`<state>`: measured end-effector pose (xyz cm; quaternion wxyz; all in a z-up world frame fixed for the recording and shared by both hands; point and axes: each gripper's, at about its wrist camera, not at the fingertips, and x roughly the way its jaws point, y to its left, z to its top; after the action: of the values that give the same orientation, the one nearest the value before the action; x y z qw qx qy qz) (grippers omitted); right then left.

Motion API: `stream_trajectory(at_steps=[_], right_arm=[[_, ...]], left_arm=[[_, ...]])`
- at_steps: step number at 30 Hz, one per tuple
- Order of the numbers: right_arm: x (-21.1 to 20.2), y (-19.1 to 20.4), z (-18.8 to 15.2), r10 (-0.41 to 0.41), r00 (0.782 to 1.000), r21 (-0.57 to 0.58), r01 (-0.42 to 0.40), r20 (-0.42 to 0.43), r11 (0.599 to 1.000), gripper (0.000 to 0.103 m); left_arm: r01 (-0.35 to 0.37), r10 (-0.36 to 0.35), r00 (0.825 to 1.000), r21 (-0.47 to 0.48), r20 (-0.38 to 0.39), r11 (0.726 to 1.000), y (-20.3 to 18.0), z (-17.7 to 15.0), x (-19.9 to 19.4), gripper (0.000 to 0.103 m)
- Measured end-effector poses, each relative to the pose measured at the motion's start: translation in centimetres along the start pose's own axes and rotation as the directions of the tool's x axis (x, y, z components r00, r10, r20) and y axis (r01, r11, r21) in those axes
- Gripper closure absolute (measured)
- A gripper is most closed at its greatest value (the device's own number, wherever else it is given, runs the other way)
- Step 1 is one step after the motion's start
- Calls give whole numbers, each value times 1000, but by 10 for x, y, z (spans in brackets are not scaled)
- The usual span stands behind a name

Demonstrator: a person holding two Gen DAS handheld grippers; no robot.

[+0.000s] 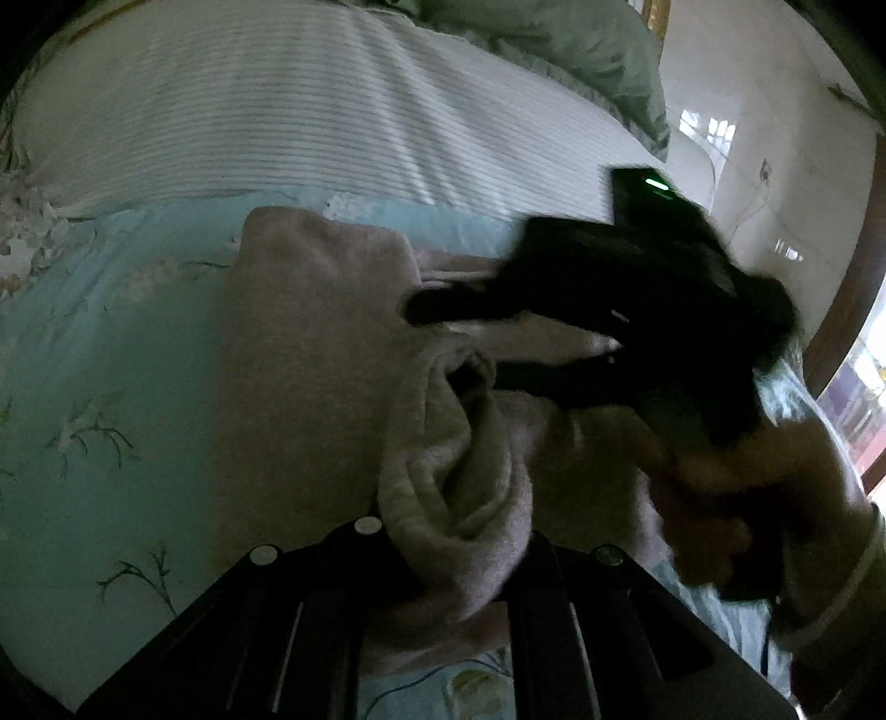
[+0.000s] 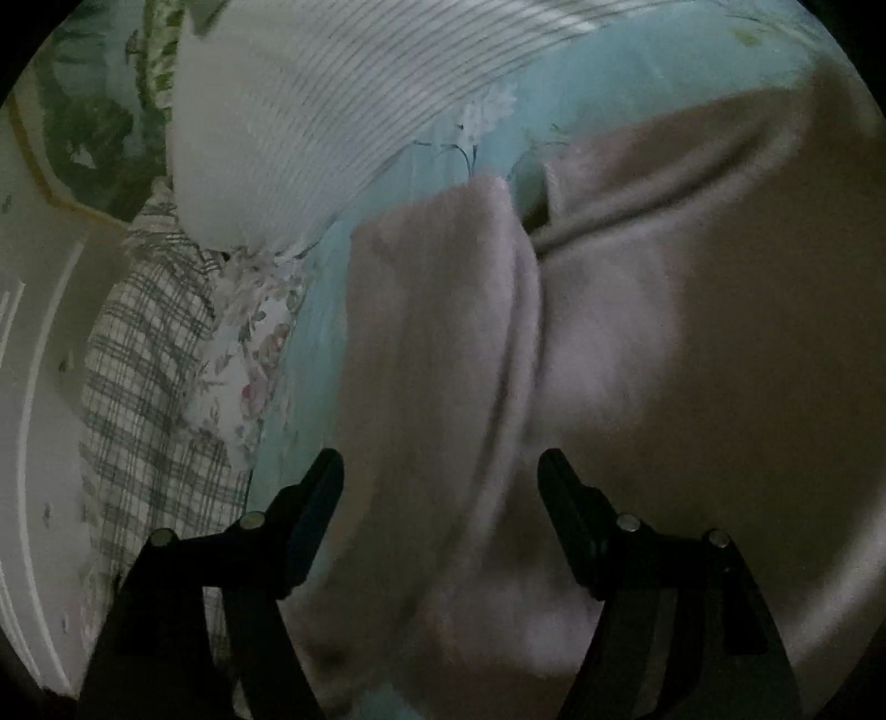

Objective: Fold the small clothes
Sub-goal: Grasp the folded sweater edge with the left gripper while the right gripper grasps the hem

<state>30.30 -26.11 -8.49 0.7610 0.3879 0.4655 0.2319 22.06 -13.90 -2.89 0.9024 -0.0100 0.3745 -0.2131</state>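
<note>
A pale pink-grey fleece garment (image 1: 310, 343) lies on the bed, partly folded with a sleeve laid over its body (image 2: 443, 332). My left gripper (image 1: 459, 554) is shut on a bunched fold of it, and cloth spills up between the fingers. In the left wrist view my right gripper (image 1: 459, 343) reaches in from the right, blurred, over the garment, held by a person's hand (image 1: 703, 498). In its own view the right gripper (image 2: 440, 471) stands open just above the garment. Its fingers straddle the folded sleeve, and no pad presses on cloth.
Under the garment is a light blue floral sheet (image 1: 83, 387). A white striped blanket (image 1: 277, 111) and a green pillow (image 1: 581, 50) lie behind it. A plaid cloth (image 2: 144, 387) hangs at the bed's edge, with pale floor (image 2: 33, 387) beyond.
</note>
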Motion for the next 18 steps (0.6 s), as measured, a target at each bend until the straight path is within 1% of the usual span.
stream_trajectory(at_steps=[1, 2, 3, 4, 6, 8, 9, 11, 14, 16, 18], right_arm=[[9, 3, 10, 1, 1000, -6, -1, 7, 1000, 31], [15, 5, 17, -3, 1000, -13, 3, 10, 1000, 36], [21, 7, 23, -13, 1000, -21, 14, 11, 1000, 59], [24, 8, 27, -23, 1000, -22, 23, 7, 999, 80], [19, 12, 34, -3, 1000, -27, 4, 27, 1000, 80], [-5, 29, 35, 17, 996, -98, -9, 83, 995, 82], [-15, 34, 35, 15, 995, -122, -3, 101, 992, 82], [-45, 41, 36, 0, 990, -173, 25, 144, 985, 82], [-85, 35, 39, -54, 980, -201, 92, 190, 975, 82], [-102, 21, 40, -106, 975, -202, 146, 197, 969, 82], [-109, 5, 39, -154, 969, -188, 190, 192, 963, 82]], left_arm=[[-5, 5, 1000, 11, -1, 1000, -1, -1, 0, 96], [-12, 12, 1000, 23, -2, 1000, -5, 0, 3, 96], [-16, 16, 1000, 34, -1, 999, -8, 0, 4, 96], [-18, 18, 1000, 41, -2, 999, -10, 0, 5, 96], [-25, 25, 1000, 48, -3, 999, -12, 2, 4, 96], [-23, 23, 1000, 50, 10, 998, -13, 4, -6, 96], [-15, 14, 1000, 48, 19, 999, -15, 8, -9, 96], [25, -26, 999, 38, 35, 999, -22, 18, -17, 96], [105, -106, 994, 30, 39, 994, -45, 32, -17, 95], [140, -141, 990, 22, 21, 990, -60, 35, -8, 95], [158, -158, 987, 33, 2, 987, -79, 35, 5, 95]])
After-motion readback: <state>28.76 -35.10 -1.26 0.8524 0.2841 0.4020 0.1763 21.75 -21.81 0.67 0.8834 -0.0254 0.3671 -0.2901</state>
